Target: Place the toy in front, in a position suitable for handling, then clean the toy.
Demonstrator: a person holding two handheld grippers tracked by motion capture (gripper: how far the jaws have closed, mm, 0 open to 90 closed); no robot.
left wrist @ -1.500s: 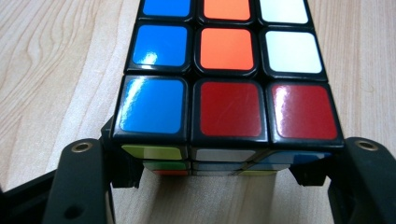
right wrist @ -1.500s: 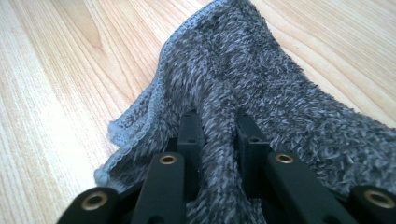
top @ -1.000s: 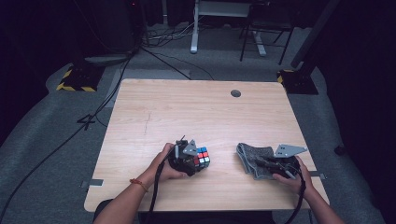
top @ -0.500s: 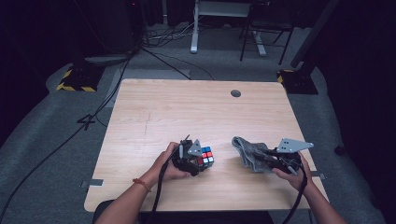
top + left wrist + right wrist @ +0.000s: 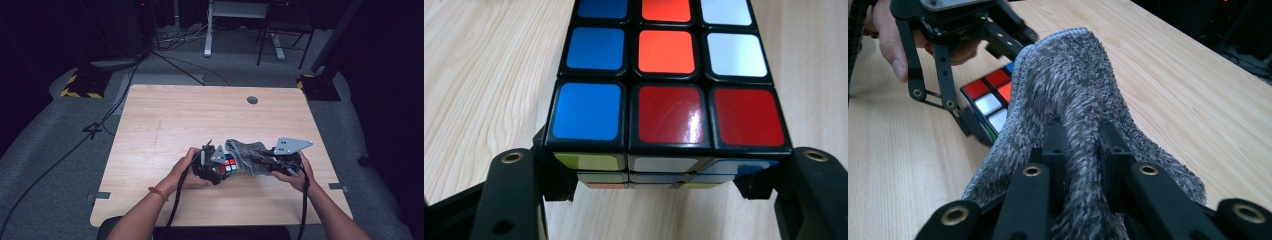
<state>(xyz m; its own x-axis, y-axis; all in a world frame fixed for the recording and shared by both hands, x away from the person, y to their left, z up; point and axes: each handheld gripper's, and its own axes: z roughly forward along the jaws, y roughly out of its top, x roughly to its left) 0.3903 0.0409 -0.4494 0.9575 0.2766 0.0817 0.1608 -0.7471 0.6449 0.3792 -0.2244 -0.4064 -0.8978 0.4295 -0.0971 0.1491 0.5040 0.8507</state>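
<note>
Wooden table [image 5: 165,125]: left gripper [image 5: 216,167] clamped on cube [image 5: 229,163], right gripper [image 5: 267,161] pinching cloth [image 5: 247,152] against it; wiping or wrapping barely begun.

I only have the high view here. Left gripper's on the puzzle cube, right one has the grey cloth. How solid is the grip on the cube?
Observer: In the left gripper view the cube sits clamped between the two black jaws, one against each side of it.
Operator: Which colours face that camera?
Observer: The nearest row reads blue, red, red; the row behind it reads blue, orange, white.
Operator: And the cloth, is it really pinched?
Observer: Yes. In the right gripper view the right gripper has its jaws shut on a fold of the grey cloth, which bulges up above them.
Operator: How near is the cloth to the cube?
Observer: From that view its edge overlaps the cube's near corner; contact I cannot tell.
</note>
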